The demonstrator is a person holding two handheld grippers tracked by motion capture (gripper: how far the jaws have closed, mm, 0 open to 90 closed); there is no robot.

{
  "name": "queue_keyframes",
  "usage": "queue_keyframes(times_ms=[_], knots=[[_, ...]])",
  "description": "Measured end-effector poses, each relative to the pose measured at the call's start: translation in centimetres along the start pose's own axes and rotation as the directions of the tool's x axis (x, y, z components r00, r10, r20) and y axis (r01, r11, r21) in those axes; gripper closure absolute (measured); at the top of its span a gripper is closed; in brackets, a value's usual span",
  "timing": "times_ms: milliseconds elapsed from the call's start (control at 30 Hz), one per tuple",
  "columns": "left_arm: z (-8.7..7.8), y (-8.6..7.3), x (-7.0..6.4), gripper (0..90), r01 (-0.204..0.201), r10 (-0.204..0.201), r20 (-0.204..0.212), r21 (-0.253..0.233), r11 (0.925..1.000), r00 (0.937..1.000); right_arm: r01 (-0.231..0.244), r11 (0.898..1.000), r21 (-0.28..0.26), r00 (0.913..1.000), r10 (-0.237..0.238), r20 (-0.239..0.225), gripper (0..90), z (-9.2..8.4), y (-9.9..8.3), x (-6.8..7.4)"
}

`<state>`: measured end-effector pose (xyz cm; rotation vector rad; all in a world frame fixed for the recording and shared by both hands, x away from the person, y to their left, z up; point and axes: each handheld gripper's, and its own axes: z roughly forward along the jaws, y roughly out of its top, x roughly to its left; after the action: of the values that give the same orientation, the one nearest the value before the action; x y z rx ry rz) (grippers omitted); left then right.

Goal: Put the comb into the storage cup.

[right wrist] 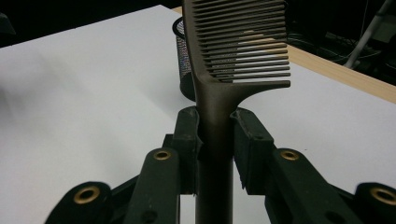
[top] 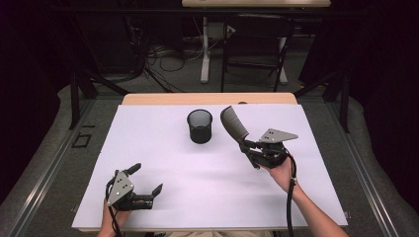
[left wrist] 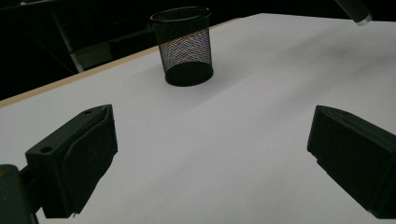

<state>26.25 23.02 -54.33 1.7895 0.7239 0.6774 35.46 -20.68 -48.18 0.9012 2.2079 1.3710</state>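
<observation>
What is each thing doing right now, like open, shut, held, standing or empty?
Black wire-mesh pencil cup: upright on the white table, looks empty.
Dark plastic comb: held by its handle, teeth end up, off the table.
Right gripper: shut on the comb.
Left gripper: open, holding nothing.

Bright white table [top: 163, 163], dark surroundings, soft shadows, slight blur.
</observation>
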Motion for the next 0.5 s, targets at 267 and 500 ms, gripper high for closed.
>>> queue_keyframes(times_ms=[267,500], knots=[[-0.01,-0.01,0.05,1.8,0.010,-0.010,0.006,-0.005,0.9999,0.9999,0.001,1.000,-0.014,1.0000,-0.001,0.004,72.8,0.34,0.38,-0.02],[0.07,0.03,0.06,1.8,0.007,-0.007,0.006,-0.006,1.0000,1.0000,0.004,1.000,-0.025,1.0000,-0.004,0.007,72.8,0.59,0.76,-0.06]])
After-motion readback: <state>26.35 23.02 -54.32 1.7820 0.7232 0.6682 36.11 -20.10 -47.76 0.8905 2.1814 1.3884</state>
